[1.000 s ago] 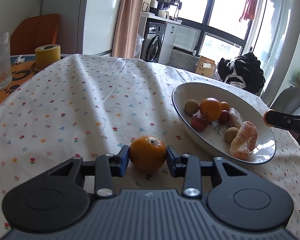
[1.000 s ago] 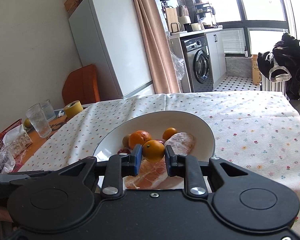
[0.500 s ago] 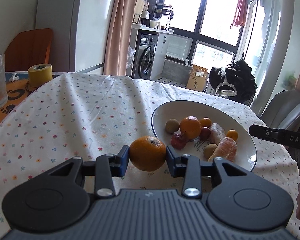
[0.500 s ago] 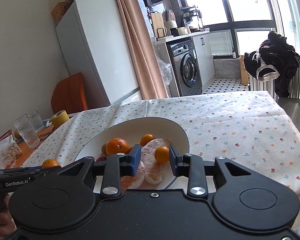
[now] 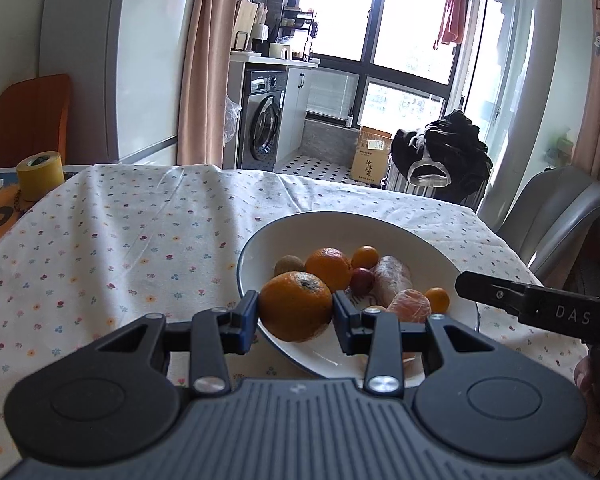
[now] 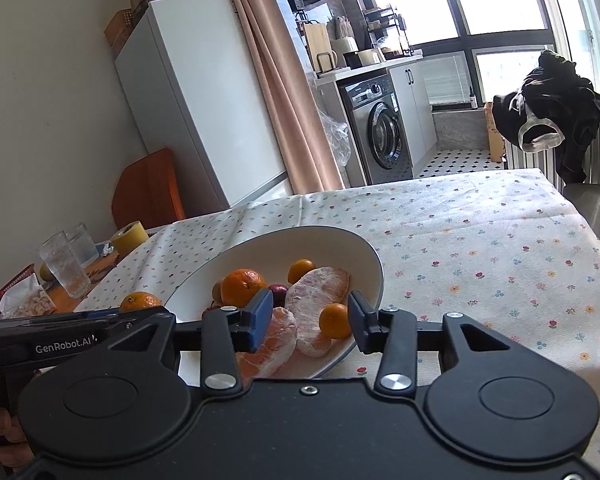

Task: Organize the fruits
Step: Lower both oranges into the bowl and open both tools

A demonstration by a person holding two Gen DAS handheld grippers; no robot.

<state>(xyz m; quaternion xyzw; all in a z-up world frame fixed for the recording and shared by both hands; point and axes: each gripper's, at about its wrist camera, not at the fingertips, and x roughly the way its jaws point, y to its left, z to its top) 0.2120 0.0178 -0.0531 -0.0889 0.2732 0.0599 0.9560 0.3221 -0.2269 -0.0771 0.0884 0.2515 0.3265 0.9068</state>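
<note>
My left gripper (image 5: pixel 296 318) is shut on an orange (image 5: pixel 295 306), held above the near left rim of the white bowl (image 5: pixel 260 240). In the bowl lie another orange (image 5: pixel 327 268), small kumquats (image 5: pixel 365 257), a dark red fruit (image 5: pixel 362 280), a brown kiwi-like fruit (image 5: pixel 288 266) and peeled citrus pieces (image 5: pixel 392 280). My right gripper (image 6: pixel 308 322) stands open over the bowl's (image 6: pixel 364 252) near rim, a small kumquat (image 6: pixel 334 320) lying in the bowl between its fingers. The held orange (image 6: pixel 140 301) shows at the left of the right wrist view.
A flowered tablecloth (image 5: pixel 120 240) covers the table. A yellow tape roll (image 5: pixel 40 174) and drinking glasses (image 6: pixel 64 264) stand at the far left, with a snack packet (image 6: pixel 24 302) beside them. A grey chair (image 5: pixel 556 216) is at the table's right end.
The left gripper lifted the orange off the cloth and carried it right, over the bowl's rim. The right gripper opened, let the small kumquat fall into the bowl and drew back.
</note>
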